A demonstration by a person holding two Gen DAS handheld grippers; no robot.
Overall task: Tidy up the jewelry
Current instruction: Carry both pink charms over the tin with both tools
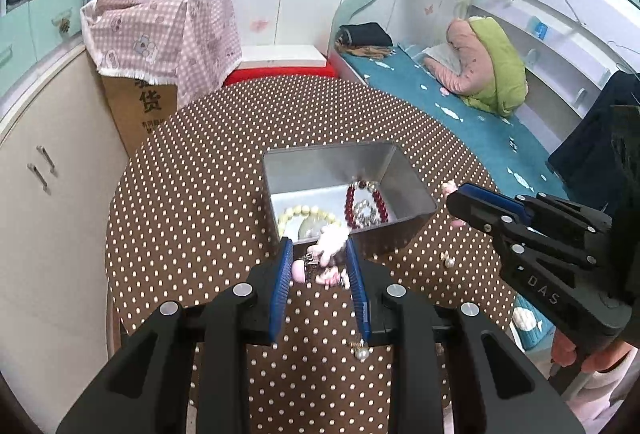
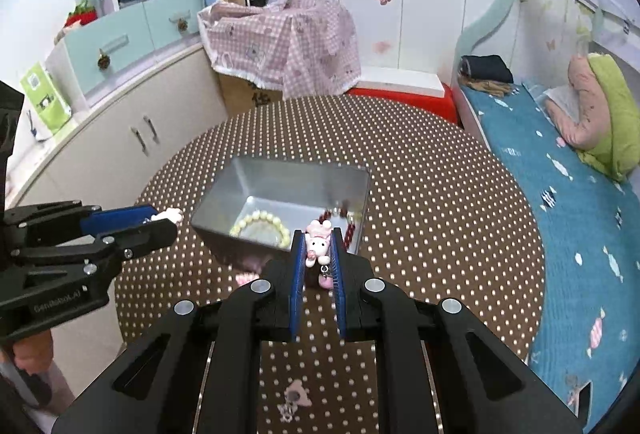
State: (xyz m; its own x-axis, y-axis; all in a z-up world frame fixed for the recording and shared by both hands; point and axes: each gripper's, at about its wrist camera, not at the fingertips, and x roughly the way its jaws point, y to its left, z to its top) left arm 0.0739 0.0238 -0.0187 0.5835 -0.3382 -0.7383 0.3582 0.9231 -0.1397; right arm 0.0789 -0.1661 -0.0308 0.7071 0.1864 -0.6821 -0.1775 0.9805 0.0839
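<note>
The surface (image 1: 192, 193) is a round table under a brown cloth with pale dots, standing in a small bedroom with white cabinets on one side and a bed with a blue cover on the other. Nearest to the cameras, loose pieces lie on the cloth: a pearl earring (image 1: 362, 353) under the left gripper and a second earring (image 1: 448, 260) between the two tools. The left gripper (image 1: 318, 258) is clamped on a pink charm (image 1: 330, 240) with small dangling parts, and the right gripper (image 2: 318, 252) is closed tightly on a second pink charm (image 2: 317, 244) shaped like a little animal; both are held above the cloth, just before the near wall of the metal tin (image 1: 320, 161). Inside the tin lie a cream bead bracelet (image 1: 296, 213) and a dark red bead bracelet (image 1: 366, 199). The charms look light and hard, with thin rings and hanging bits that may swing or catch, so I judge the solid body is the best place to hold. The earrings are tiny and round, probably slippery, and may roll away.
</note>
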